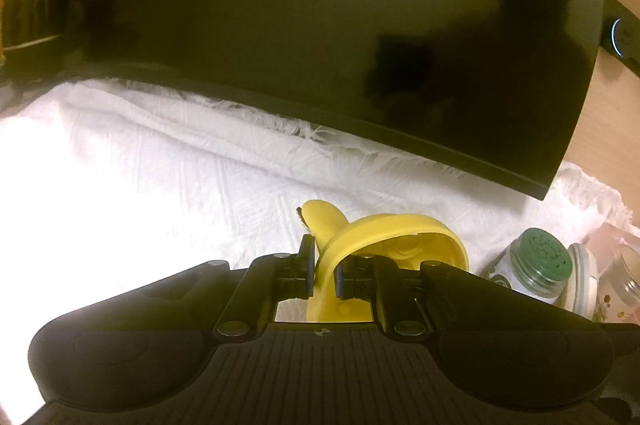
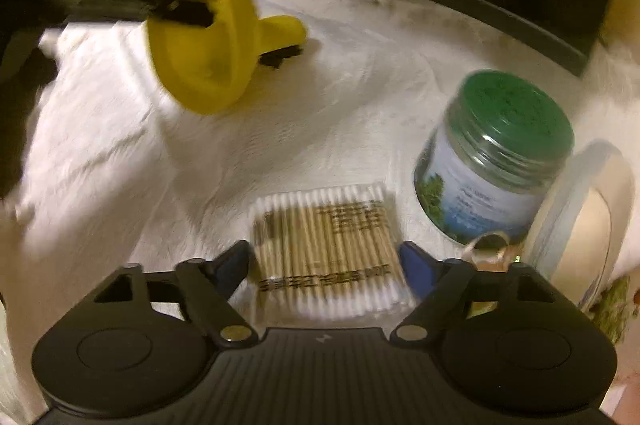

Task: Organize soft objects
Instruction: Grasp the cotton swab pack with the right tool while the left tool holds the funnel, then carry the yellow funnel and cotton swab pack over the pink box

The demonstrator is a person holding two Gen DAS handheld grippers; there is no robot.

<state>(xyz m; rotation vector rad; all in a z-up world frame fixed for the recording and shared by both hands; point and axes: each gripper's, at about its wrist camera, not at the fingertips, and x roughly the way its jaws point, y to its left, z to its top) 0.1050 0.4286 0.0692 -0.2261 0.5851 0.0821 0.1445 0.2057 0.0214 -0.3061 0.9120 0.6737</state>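
Note:
A soft yellow funnel (image 1: pixel 384 233) is held above the white textured cloth (image 1: pixel 160 165). My left gripper (image 1: pixel 325 273) is shut on its rim, which folds between the pads. In the right wrist view the same funnel (image 2: pixel 200 57) hangs at upper left with the black left gripper (image 2: pixel 180 9) across it. A flat pack of cotton swabs (image 2: pixel 328 249) lies on the cloth (image 2: pixel 120 145). My right gripper (image 2: pixel 324 265) is open and straddles the pack, with its blue fingertips (image 2: pixel 416 265) at the pack's side edges. I see no pressing on the pack.
A black monitor (image 1: pixel 320 25) stands along the cloth's far edge. A jar with a green lid (image 2: pixel 500 153) sits right of the swabs, with a white ring-shaped roll (image 2: pixel 580 217) leaning beside it. A dark kettle (image 1: pixel 32 9) is at far left.

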